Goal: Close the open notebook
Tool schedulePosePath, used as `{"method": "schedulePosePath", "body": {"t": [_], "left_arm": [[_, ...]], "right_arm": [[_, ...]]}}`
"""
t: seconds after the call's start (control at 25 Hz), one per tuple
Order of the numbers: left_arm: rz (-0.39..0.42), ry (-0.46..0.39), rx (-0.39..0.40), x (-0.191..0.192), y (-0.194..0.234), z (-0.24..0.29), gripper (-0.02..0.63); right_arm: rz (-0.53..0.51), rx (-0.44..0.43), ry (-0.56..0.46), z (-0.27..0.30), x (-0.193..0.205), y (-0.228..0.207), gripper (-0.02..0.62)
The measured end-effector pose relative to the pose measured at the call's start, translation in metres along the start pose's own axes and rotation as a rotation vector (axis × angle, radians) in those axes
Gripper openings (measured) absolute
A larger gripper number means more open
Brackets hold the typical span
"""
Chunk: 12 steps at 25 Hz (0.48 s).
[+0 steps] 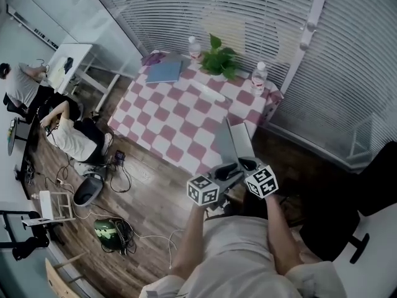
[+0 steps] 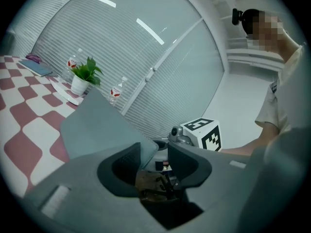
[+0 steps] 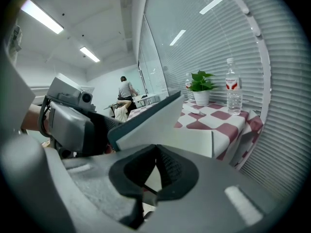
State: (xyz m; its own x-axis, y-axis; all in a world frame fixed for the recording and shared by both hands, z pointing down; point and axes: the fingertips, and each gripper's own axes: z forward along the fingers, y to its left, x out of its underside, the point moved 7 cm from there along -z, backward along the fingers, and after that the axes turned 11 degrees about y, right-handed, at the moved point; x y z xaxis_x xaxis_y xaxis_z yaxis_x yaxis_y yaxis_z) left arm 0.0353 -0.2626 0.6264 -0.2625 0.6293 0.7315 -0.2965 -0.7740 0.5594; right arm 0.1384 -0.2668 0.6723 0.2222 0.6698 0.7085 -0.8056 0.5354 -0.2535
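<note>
The notebook [image 1: 232,140] lies open at the near right edge of the table [image 1: 180,117], right in front of you. Its grey cover [image 2: 97,120] is lifted off the table and stands tilted, white inner face toward your right side, while the other page [image 3: 194,142] lies flat on the checked cloth.

Your left gripper [image 2: 154,154] has the cover: its jaws are drawn in on the cover's near corner, which runs down between the pads and lies against the left one. Your right gripper [image 3: 155,149] has its jaws brought together so the tips touch. They sit at the near edge of the flat page, and white paper shows through the wedge below the tips. Nothing is visibly clamped there. In the head view both grippers are side by side at the notebook's near end, marker cubes toward you.

Further out, a potted plant [image 1: 218,59] stands at the far edge of the table, with one water bottle [image 1: 258,76] at the far right corner and a second bottle [image 1: 194,47] to the plant's left. A blue book [image 1: 164,71] lies near the far left corner. Window blinds [image 1: 248,11] curve behind the table. Off to the left, two people [image 1: 71,132] sit on the wood floor side, well apart from you.
</note>
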Motion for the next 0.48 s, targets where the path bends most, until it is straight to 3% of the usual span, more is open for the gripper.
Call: {"method": "schedulePosePath", "body": {"t": [0.48], "left_arm": [[-0.022, 0.078, 0.023, -0.002, 0.011, 0.042, 0.167]], "right_arm": [[0.042, 0.002, 0.061, 0.001, 0.018, -0.037, 0.0]]}}
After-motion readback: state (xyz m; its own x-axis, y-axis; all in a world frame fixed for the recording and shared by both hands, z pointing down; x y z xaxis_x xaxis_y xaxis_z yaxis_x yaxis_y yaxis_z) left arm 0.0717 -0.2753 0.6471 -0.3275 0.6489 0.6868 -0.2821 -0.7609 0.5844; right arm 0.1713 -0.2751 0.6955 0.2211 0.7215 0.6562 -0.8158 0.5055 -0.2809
